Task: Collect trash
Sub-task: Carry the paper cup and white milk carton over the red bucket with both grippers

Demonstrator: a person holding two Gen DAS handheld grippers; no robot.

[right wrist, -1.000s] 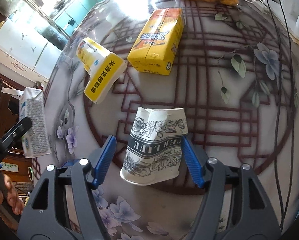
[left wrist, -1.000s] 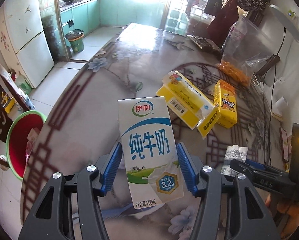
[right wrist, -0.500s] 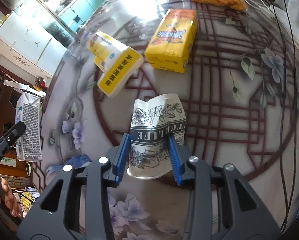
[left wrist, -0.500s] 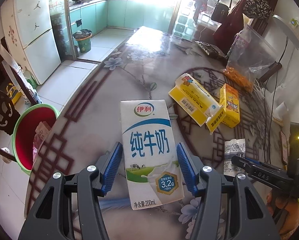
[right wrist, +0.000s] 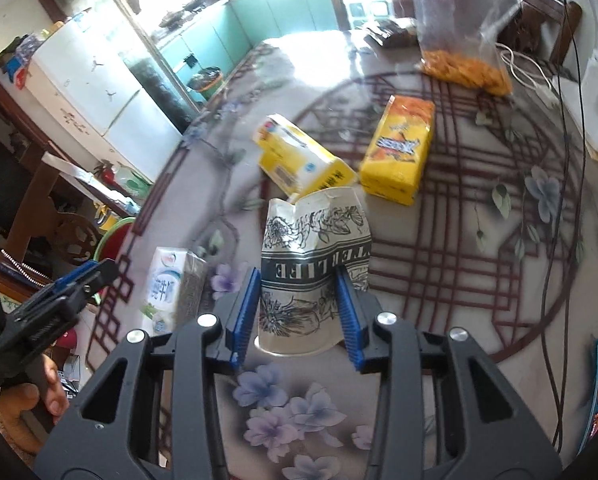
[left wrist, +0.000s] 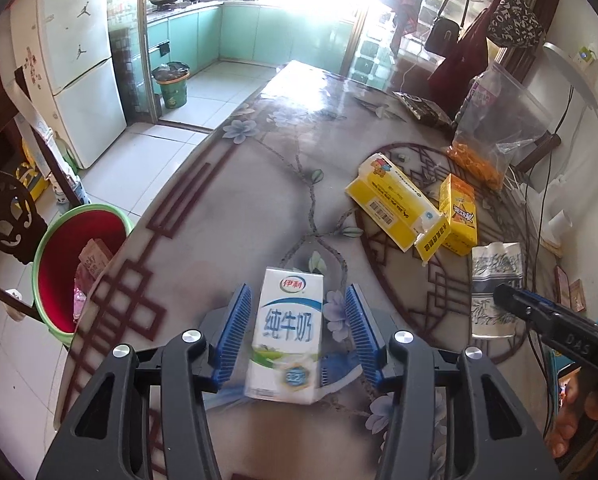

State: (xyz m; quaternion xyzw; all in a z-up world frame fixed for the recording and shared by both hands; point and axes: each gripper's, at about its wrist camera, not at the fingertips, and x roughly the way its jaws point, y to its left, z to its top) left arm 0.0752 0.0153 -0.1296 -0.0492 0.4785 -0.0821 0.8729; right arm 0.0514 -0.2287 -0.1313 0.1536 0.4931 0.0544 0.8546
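Logged one white-and-blue milk carton (left wrist: 287, 332), upright between the blue pads of the left gripper (left wrist: 298, 294), with a gap visible on each side. Caught those jaws closing, not yet pressing. Recorded the carton blurred, over the near edge of the bench (left wrist: 259, 184); could not tell whether touching it. Logged one crumpled paper cup (right wrist: 311, 240), flower print, clamped at its lower half by the right gripper (right wrist: 297, 276), apparently lifted off the bench. Counted two yellow boxes (left wrist: 395, 204) (left wrist: 457, 212) lying touching on the bench, beyond both grippers. Noted a clear bag of orange snacks (left wrist: 483, 156) farther back. Noted a red bucket (left wrist: 71, 264), green-rimmed, on the floor left of the bench, with wrappers inside.
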